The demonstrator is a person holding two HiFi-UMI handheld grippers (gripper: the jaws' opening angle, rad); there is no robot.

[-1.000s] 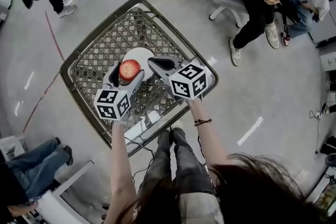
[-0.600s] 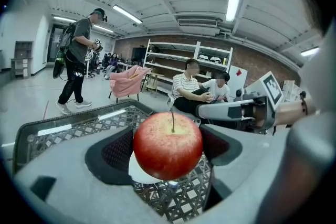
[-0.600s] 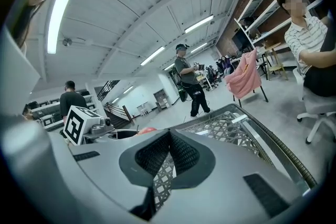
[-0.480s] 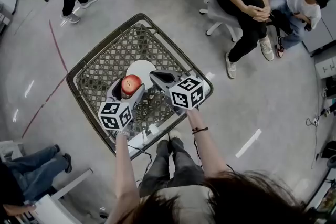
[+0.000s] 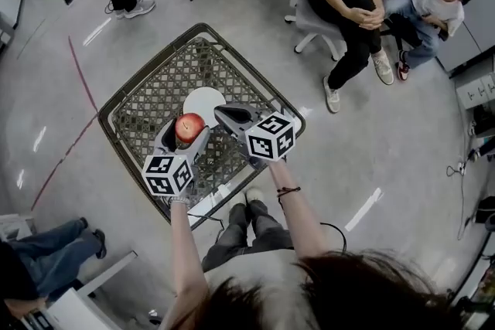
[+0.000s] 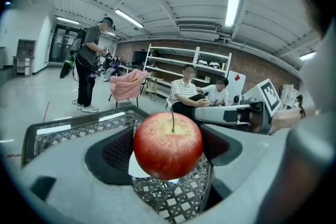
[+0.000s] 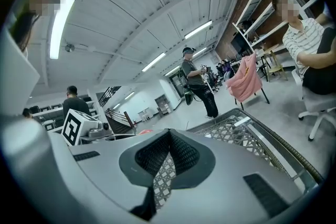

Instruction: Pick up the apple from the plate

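Now the lift looks almost done, so the care is in the grip. I would hold the squeeze of the left tongs [image 5: 186, 130] even and raise straight up without tilt, because the apple [image 5: 189, 127] is round and smooth and could slip out between the pads. These tongs are closed on the apple, one jaw at each side, stem up. It hangs clear above the plate [image 5: 206, 100] and does not touch it. The right tongs [image 5: 223, 114], just right of the apple, are closed with nothing between the jaws; only a thin slit shows there. A little farther, the white plate lies in the middle of the wire cart [image 5: 145, 67], bare as far as I can see.
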